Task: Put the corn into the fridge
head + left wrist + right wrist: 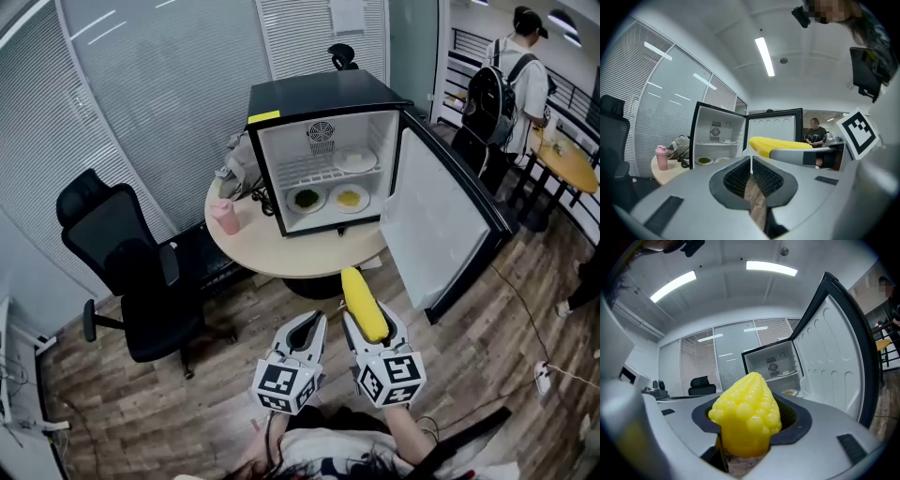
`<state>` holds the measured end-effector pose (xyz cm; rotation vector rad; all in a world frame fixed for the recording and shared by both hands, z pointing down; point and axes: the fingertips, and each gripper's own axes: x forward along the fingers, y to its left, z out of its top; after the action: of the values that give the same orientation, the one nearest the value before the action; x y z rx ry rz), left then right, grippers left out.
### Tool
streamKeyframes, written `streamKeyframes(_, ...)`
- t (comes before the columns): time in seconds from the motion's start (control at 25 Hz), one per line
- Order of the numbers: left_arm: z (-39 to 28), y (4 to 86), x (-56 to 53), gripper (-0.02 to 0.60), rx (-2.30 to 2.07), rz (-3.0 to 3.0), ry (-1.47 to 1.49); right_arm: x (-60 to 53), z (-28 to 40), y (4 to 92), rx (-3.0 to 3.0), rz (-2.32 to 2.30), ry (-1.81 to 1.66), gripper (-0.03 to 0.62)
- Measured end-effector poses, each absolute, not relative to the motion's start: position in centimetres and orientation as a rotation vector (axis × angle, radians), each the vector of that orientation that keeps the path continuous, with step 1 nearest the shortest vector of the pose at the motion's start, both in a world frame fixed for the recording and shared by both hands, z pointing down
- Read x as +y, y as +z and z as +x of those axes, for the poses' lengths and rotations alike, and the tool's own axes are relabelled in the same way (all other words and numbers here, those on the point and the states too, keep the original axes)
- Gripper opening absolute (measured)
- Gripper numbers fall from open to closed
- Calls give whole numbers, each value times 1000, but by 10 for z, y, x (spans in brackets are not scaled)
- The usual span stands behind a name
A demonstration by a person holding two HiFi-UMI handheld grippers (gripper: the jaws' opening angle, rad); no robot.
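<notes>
With my right claw [371, 330] pinching the corn [361, 295] and my left claw [312, 325] pressed together, I should carry it level past the open door [441, 230] into the fridge [319, 98], clear of its 3 plates [349, 198].

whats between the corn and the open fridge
Head view: only wood floor and the round table's front edge lie between the corn in the right gripper and the fridge. Its door stands open at the right.

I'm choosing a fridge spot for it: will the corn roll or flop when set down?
Rounded and tapering, the corn would probably roll on a flat surface. It juts from the right gripper without sagging, so it seems stiff. Its bumpy kernels likely help grip.
</notes>
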<state>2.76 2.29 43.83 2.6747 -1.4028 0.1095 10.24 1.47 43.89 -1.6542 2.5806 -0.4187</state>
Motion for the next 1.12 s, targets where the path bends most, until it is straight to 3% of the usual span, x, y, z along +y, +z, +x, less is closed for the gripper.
streamKeyframes(1.12, -2, 447, -94, 14, -1370, 2681, 179, -102, 79, 449, 2550, -1665, -493, 255)
